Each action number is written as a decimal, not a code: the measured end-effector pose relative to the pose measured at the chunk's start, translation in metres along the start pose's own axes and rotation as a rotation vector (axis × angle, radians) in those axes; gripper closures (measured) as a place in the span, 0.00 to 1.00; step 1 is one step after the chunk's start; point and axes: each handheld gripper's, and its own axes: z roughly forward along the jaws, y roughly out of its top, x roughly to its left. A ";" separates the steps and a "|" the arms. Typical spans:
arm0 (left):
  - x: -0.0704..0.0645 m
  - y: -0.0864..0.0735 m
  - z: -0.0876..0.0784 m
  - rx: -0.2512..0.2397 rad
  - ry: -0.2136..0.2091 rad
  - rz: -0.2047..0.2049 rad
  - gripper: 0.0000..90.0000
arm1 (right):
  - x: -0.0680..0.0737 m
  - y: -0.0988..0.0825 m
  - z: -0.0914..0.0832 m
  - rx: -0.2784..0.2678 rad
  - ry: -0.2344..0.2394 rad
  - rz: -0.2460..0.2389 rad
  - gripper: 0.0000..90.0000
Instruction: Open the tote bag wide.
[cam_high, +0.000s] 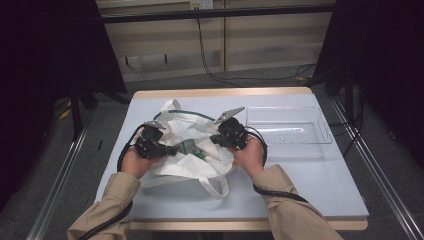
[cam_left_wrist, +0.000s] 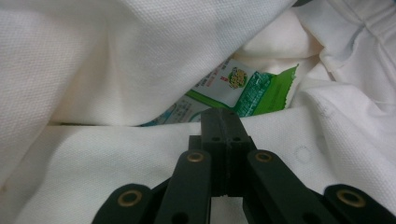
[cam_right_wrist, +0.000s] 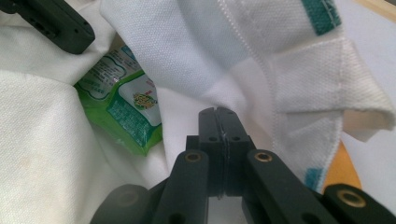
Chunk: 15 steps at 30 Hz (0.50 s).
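Note:
A white cloth tote bag with green trim lies on the light blue table, its mouth gaping. Inside it lies a green and white packet with print on it. My left gripper sits at the left side of the mouth, jaws shut and lying over the bag's near rim. My right gripper is at the right side, jaws shut against a fold of the cloth. Whether either one pinches cloth, I cannot tell. The left gripper's jaws also show beyond the packet.
A clear plastic tray stands on the table just right of the bag. One bag handle trails toward the front edge. Dark curtains hang on both sides, and cables cross the floor behind the table.

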 end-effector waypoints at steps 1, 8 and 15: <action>0.000 0.000 0.000 0.007 -0.002 0.008 1.00 | 0.000 0.000 0.000 0.002 0.001 0.001 1.00; 0.000 -0.006 0.001 0.013 -0.008 0.016 1.00 | -0.004 -0.001 0.003 0.020 -0.016 0.009 0.98; -0.001 -0.009 0.001 0.003 -0.012 0.008 1.00 | -0.009 -0.001 0.004 0.021 -0.029 0.022 0.94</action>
